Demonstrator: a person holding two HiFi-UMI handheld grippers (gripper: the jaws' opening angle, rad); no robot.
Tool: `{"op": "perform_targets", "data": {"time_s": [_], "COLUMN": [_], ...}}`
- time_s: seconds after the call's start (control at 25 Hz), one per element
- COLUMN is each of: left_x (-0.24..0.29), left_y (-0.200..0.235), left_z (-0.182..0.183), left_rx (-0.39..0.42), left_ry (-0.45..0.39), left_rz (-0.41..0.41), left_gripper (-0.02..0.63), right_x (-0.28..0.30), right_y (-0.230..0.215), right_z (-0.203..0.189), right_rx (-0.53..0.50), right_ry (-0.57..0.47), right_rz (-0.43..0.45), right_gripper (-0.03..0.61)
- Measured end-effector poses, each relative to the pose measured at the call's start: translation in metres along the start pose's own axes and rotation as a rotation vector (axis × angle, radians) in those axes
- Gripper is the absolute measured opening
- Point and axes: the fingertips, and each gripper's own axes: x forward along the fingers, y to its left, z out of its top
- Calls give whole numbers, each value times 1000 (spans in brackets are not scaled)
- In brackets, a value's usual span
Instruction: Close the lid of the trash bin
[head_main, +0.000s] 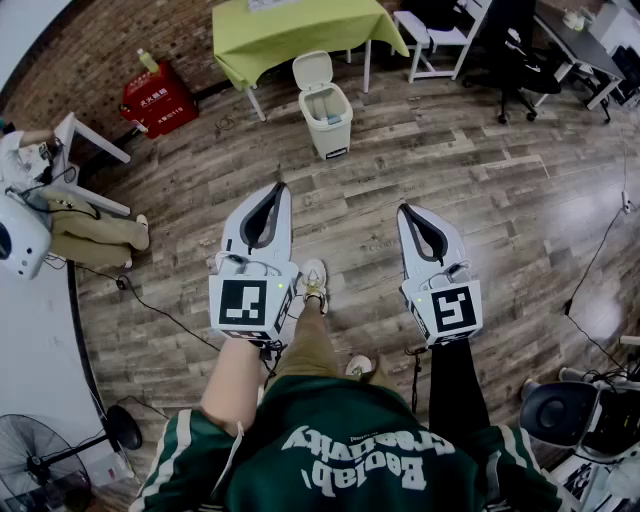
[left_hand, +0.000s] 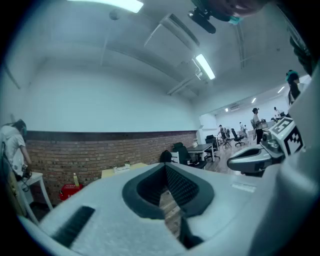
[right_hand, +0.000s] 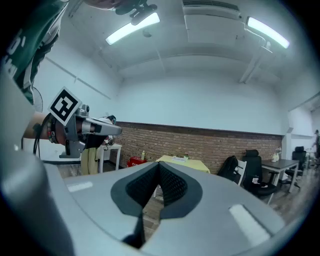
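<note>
The trash bin (head_main: 326, 118) stands on the floor (head_main: 500, 200) just before the table (head_main: 300, 35). A box (head_main: 158, 100) lies to its left and an office chair (head_main: 515, 60) to its right.

Open floor (head_main: 450, 170) runs ahead to the bin (head_main: 330, 125); table (head_main: 300, 30) just behind it; red box (head_main: 158, 100) well left.

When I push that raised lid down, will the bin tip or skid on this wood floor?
The trash bin looks small, thin plastic, so probably light: a level shove may skid it on the smooth wood floor. Its lid stands upright at the far edge, seemingly hinged, so pressing downward should swing it shut without tipping.
</note>
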Motion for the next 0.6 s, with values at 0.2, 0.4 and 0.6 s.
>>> {"op": "perform_targets", "data": {"time_s": [0.2,0.4,0.6], "left_x": [-74,-116,-138], "left_y": [-67,-93,-99], "left_z": [25,32,25], "left_rx": [7,41,50], "left_ry": [-23,-27,-16], "left_rz": [11,14,14], "left_gripper": [8,9,23], "right_x": [-103,-149,-157], "right_y": [21,37,44], "right_z": [8,17,28], "right_rx": [37,61,66], "right_ry": [-14,-41,-69], "right_rz": [-12,-26,-4], "right_gripper": [14,101,95]}}
